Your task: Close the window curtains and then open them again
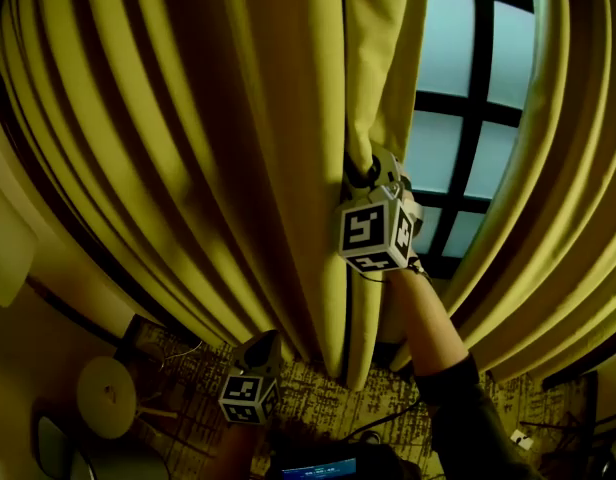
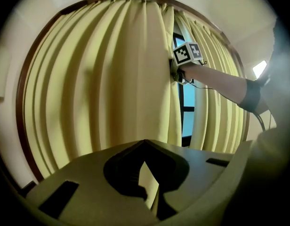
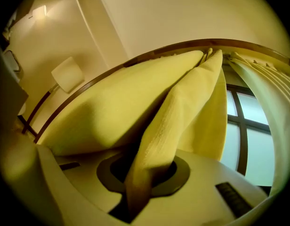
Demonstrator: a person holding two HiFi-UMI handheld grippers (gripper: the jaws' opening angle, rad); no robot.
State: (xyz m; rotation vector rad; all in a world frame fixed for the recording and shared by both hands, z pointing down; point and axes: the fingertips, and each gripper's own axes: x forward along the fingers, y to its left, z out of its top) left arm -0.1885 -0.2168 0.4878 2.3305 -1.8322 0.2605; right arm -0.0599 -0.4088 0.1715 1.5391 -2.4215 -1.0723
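While the curtain edge (image 1: 373,88) was clamped in the right gripper (image 1: 365,171), the left gripper (image 1: 258,346) was clenched empty. Closing was judged unfinished; a steady sideways pull was required.

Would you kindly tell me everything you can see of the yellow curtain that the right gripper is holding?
The curtain is yellow, woven-looking fabric hanging in deep vertical pleats. It covers most of the window, leaving a gap of bare panes beside the second panel. The right gripper is shut on a fold of its inner edge, which bunches between the jaws. The left gripper, shut and empty, hangs clear of it.
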